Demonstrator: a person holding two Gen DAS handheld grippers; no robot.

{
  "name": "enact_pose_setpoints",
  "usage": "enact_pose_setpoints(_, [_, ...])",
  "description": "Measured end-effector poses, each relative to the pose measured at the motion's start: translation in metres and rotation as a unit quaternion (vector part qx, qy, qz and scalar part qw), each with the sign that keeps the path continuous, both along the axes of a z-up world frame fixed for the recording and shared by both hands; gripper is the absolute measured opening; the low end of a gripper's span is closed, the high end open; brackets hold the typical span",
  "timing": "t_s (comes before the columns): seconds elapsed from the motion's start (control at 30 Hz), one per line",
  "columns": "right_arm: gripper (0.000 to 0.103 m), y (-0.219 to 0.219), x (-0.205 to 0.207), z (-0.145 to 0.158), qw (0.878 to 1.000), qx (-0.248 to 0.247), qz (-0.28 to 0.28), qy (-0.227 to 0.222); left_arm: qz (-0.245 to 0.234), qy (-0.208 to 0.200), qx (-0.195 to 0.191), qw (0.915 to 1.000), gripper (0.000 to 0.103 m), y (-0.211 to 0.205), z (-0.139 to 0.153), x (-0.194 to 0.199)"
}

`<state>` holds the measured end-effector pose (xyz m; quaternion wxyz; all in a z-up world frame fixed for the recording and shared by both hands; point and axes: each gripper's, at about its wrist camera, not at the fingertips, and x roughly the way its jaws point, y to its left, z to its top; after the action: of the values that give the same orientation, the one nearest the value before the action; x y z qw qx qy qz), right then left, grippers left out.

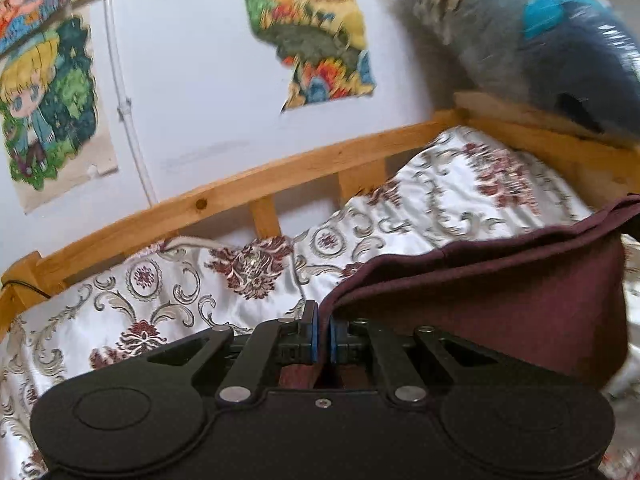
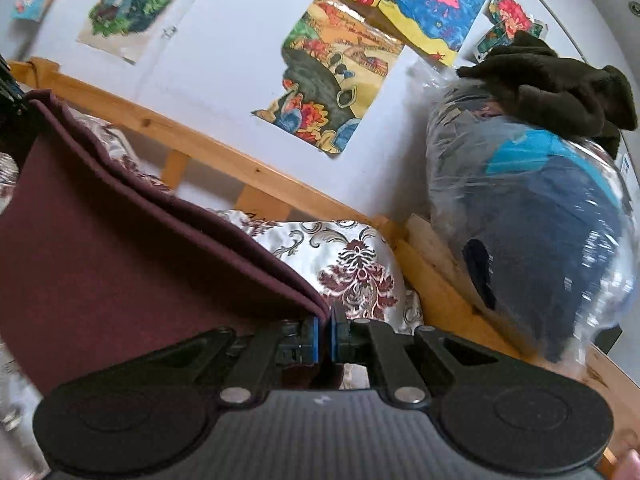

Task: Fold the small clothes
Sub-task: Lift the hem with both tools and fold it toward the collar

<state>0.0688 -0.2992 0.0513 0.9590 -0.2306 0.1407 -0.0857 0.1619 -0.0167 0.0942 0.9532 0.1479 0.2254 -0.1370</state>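
A maroon garment (image 1: 500, 304) hangs stretched above the bed, doubled over along its upper edge. My left gripper (image 1: 323, 326) is shut on its left corner, the cloth pinched between the blue pads. In the right wrist view the same maroon garment (image 2: 120, 264) runs off to the left, and my right gripper (image 2: 325, 328) is shut on its right corner. Both grippers hold the cloth lifted off the patterned bedspread (image 1: 172, 292). The lower part of the garment is hidden behind the gripper bodies.
A wooden bed rail (image 1: 256, 184) runs along the white wall with taped drawings (image 1: 308, 32). A clear plastic bag of clothes (image 2: 532, 232) sits at the bed's end with a dark garment (image 2: 560, 84) on top. The bedspread (image 2: 356, 264) lies below.
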Motion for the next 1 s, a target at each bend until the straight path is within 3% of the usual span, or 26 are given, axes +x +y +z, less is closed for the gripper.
enact_pose_setpoints(0.3, [0.007, -0.013, 0.099, -0.043, 0.999, 0.021, 0.010, 0.038, 0.049, 0.066, 0.038, 0.9959, 0.006, -0.022, -0.053, 0.091])
enact_pose_setpoints(0.5, [0.007, -0.011, 0.135, -0.082, 0.997, 0.025, 0.019, 0.072, 0.051, 0.107, 0.066, 0.9908, 0.006, -0.021, -0.093, 0.124])
enact_pose_setpoints(0.73, [0.009, -0.011, 0.155, -0.098, 0.996, 0.034, 0.019, 0.077, 0.043, 0.129, 0.084, 0.9871, 0.011, -0.015, -0.104, 0.140])
enact_pose_setpoints(0.9, [0.020, -0.015, 0.163, -0.097, 0.995, 0.062, 0.016, 0.078, 0.048, 0.158, 0.058, 0.9846, 0.013, -0.008, -0.107, 0.147])
enact_pose_setpoints(1.0, [0.030, -0.016, 0.163, -0.092, 0.994, 0.072, 0.021, 0.078, 0.056, 0.170, 0.030, 0.9835, 0.028, -0.001, -0.107, 0.148])
